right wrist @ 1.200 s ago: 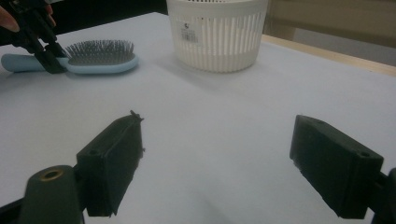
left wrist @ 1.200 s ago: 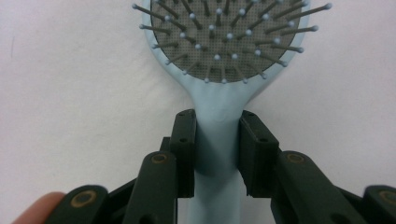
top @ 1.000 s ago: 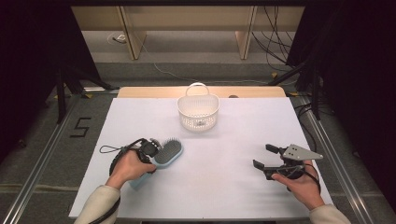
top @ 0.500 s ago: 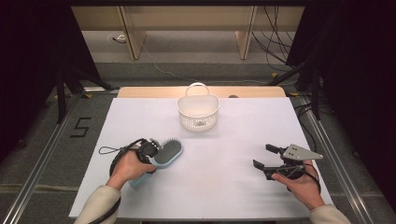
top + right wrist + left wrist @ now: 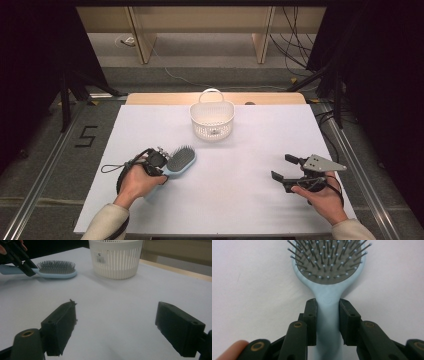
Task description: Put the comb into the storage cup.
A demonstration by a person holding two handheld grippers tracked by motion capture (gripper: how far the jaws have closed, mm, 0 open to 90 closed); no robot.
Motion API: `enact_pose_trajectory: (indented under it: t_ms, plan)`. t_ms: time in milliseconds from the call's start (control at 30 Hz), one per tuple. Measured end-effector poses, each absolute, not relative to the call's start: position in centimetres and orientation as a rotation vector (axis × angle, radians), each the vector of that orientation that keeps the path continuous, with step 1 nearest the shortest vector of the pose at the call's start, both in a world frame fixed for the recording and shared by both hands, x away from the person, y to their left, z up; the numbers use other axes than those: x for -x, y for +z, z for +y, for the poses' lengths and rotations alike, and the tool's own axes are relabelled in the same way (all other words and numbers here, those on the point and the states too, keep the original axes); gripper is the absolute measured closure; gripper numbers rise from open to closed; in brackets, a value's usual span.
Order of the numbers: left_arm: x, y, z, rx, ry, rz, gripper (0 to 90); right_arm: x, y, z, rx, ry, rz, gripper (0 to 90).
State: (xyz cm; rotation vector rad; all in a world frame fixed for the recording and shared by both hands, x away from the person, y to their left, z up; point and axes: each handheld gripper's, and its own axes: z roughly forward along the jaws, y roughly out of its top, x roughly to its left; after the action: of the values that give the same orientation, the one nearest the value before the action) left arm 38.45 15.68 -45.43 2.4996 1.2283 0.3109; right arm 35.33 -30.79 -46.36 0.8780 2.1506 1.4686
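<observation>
A light-blue hairbrush (image 5: 181, 159) lies bristles up on the white table, left of centre. My left gripper (image 5: 163, 168) is shut on its handle. In the left gripper view both black pads press the sides of the handle just below the hairbrush (image 5: 329, 265) head, at my left gripper (image 5: 328, 303). My right gripper (image 5: 282, 167) hovers low over the table's right front, open, with nothing between its pads. In the right gripper view my right gripper (image 5: 116, 315) faces bare table, with the hairbrush (image 5: 56, 270) and the left gripper (image 5: 23, 263) far off to the left.
A white slatted basket (image 5: 212, 122) with a handle stands at the back middle of the white table (image 5: 260, 140). It appears as the basket (image 5: 116, 262) straight ahead in the right gripper view. Dark floor and cables surround the table.
The left hand shifted only slightly. The hairbrush and the right gripper stay where they were.
</observation>
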Motion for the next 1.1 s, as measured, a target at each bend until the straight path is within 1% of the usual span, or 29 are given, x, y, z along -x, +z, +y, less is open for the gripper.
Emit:
enact_pose_trajectory:
  t_ms: [100, 233, 433, 600, 633, 833, 1033, 1100]
  plan:
    - [-38.0, -45.2, 15.8, -2.468, 0.354, 1.224, 70.0, -35.3, -46.4, -30.8, -0.876, 1.469, 2.150, 17.9]
    - [-37.9, -45.0, 16.0, -2.440, 0.358, 1.222, 70.0, -35.3, -46.4, -30.8, -0.879, 1.468, 2.149, 17.9]
    - [-37.6, -44.9, 16.2, -2.393, 0.401, 1.183, 70.0, -35.3, -46.3, -30.8, -0.877, 1.469, 2.149, 17.9]
    - [-37.3, -44.9, 16.6, -2.333, 0.436, 1.158, 70.0, -35.3, -46.3, -30.8, -0.875, 1.471, 2.148, 17.9]
    - [-37.1, -44.9, 16.7, -2.298, 0.455, 1.151, 69.9, -35.3, -46.3, -30.8, -0.875, 1.471, 2.148, 17.9]
    - [-36.6, -44.9, 17.0, -2.243, 0.487, 1.108, 69.9, -35.3, -46.3, -30.8, -0.875, 1.471, 2.148, 17.9]
    - [-36.2, -44.8, 17.2, -2.189, 0.520, 1.118, 69.9, -35.3, -46.3, -30.8, -0.873, 1.472, 2.148, 17.9]
    - [-36.1, -44.7, 17.4, -2.144, 0.539, 1.121, 69.9, -35.3, -46.4, -30.8, -0.875, 1.470, 2.149, 17.9]
